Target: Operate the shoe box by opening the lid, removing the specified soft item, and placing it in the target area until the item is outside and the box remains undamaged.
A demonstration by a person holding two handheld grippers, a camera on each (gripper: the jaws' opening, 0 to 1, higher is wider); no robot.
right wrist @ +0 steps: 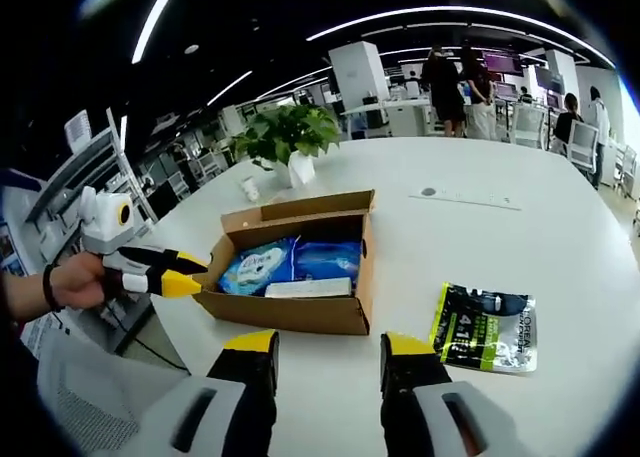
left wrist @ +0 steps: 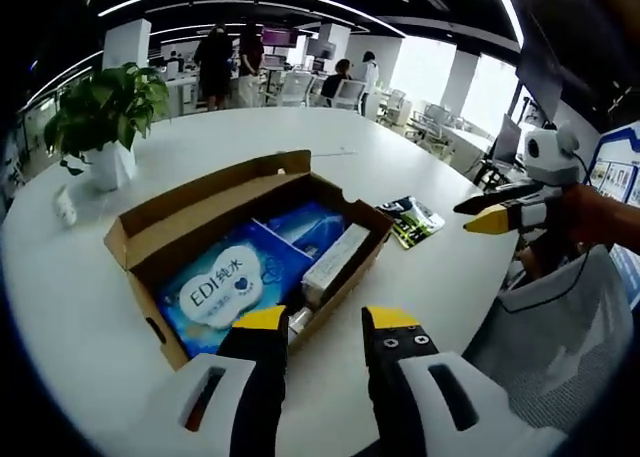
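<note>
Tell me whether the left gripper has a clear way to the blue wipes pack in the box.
Probably yes: the left gripper is open at the cardboard box's near edge, flaps folded back, the blue wipes pack uncovered.

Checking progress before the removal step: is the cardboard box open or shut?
Open. The cardboard box has its flaps folded outward, and the blue wipes pack lies visible inside, still in the box.

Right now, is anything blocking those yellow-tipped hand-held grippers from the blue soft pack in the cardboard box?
Nothing visible does. The brown cardboard box is open on top, and the blue soft pack lies uncovered beside a white carton.
</note>
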